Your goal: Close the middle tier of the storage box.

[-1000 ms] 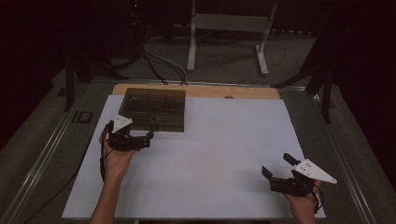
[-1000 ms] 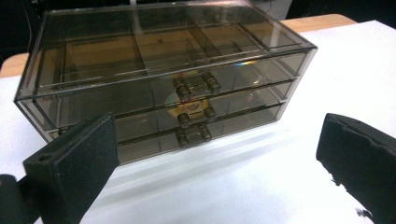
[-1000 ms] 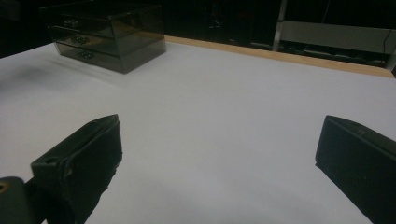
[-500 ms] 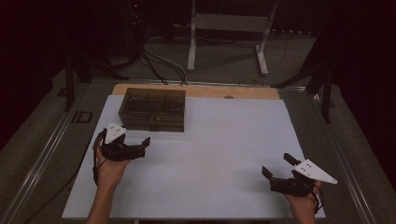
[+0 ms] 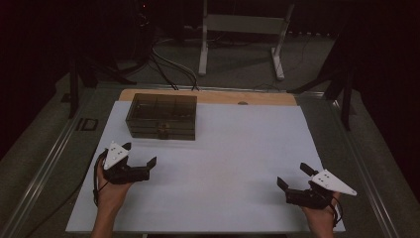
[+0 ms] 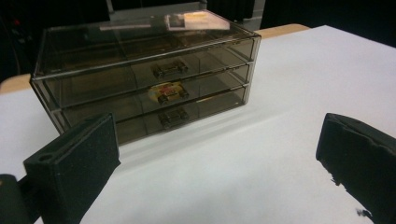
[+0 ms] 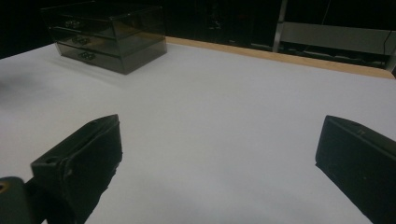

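**Both claws gaping wide, holding nothing, drawer box ahead of the left one**

The left claw point(image 5: 139, 154) is hovering low over the white worktop point(image 5: 233, 163) with its jaws standing far apart and nothing lying between them. Straight ahead of it, near but not touching, a smoky see-through drawer box point(image 6: 144, 79) is sitting on the worktop, showing three stacked drawers, each with a small handle at its front. In the left claw's own view the middle drawer's handle point(image 6: 169, 97) is lying ahead and slightly left of the gap between the jaws, with a yellowish patch showing just behind it.

The right claw point(image 5: 293, 177) is resting at the near right part of the worktop, its jaws likewise spread wide and gripping nothing. From that claw the drawer box point(image 7: 108, 36) is sitting far ahead and off to its left, well apart from it. A bare wooden strip point(image 5: 213, 96) is running along the worktop's far edge, beyond the box.
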Demonstrator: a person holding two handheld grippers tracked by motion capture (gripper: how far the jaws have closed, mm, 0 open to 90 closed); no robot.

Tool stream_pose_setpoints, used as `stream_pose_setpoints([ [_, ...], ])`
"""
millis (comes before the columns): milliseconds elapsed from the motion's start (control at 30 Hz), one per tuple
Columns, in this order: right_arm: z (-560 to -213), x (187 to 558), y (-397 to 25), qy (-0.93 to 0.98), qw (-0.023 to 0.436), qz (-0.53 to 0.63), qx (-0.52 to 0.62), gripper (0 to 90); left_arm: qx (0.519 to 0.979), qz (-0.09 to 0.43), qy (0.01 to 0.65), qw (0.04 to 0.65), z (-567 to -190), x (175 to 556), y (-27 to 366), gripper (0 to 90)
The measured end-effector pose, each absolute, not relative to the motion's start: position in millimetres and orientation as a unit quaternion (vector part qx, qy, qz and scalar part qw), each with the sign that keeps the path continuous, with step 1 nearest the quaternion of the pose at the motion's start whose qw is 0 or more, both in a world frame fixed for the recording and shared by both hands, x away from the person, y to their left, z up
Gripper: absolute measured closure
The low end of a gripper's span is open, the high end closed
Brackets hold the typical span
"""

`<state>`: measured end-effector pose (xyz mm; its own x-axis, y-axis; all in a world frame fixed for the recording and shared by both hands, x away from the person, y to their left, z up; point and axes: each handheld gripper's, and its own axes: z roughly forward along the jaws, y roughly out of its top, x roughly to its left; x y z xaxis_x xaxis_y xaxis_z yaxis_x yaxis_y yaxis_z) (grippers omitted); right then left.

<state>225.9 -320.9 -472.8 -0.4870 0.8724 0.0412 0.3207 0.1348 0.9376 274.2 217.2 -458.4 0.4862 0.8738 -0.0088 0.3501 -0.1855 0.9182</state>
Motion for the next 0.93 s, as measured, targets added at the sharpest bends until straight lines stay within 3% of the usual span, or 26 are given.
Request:
stream_pose_setpoints([
  [933,-476,229,-322,0.705,0.277,0.492,0.429,0.4,0.696,0.259,0.455,0.492,-481,270,224,0.8],
])
